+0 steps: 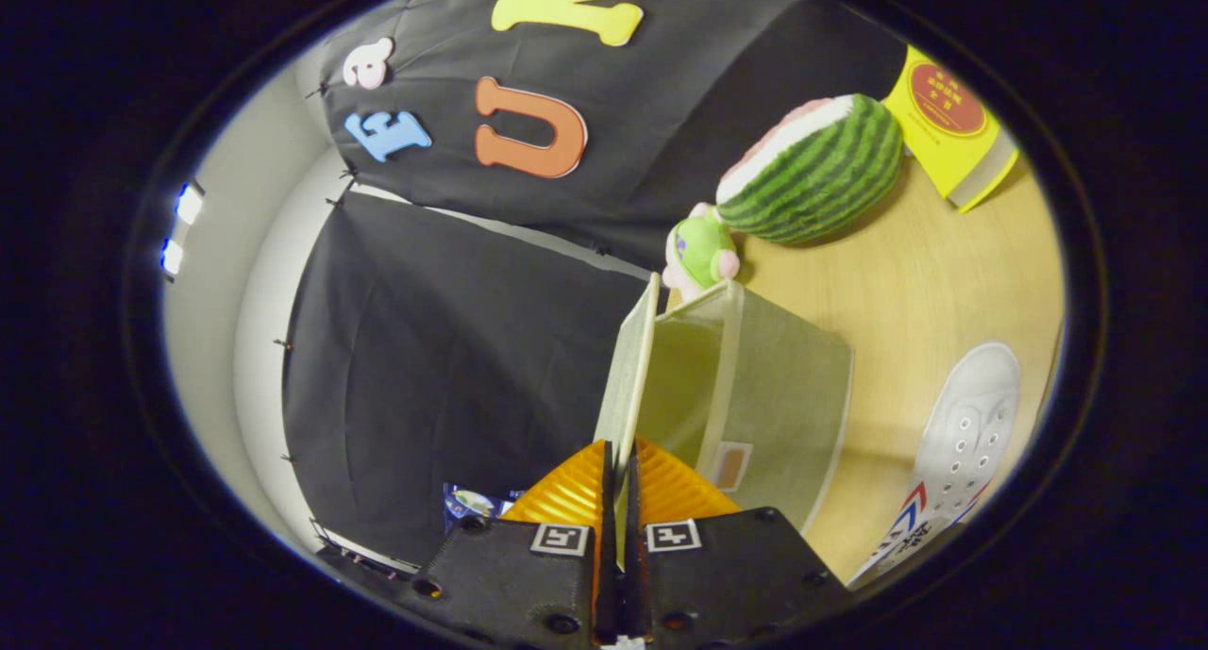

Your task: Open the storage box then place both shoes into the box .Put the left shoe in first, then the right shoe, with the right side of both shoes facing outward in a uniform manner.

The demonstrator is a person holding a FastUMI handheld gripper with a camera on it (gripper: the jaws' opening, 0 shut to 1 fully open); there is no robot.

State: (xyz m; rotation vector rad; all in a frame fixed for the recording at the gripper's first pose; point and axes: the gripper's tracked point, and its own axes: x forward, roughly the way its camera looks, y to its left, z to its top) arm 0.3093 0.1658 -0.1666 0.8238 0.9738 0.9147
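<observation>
The storage box (764, 386) is pale green-beige fabric and stands on a wooden table (906, 282), just ahead of my fingers. Its lid (628, 367) is swung up and away from the box body, and I see it almost edge-on. My gripper (618, 457) is shut on the lid's free edge, with the thin flap pinched between both fingers. A white lace-up shoe (967, 428) with red and blue stripes lies on the table on the far side of the box from the lid. The box's inside is hidden.
A watermelon-shaped plush (812, 169) and a small green plush toy (700, 251) sit on the table beyond the box. A yellow book (948, 122) lies past the watermelon. Black cloth walls stand on the lid's side.
</observation>
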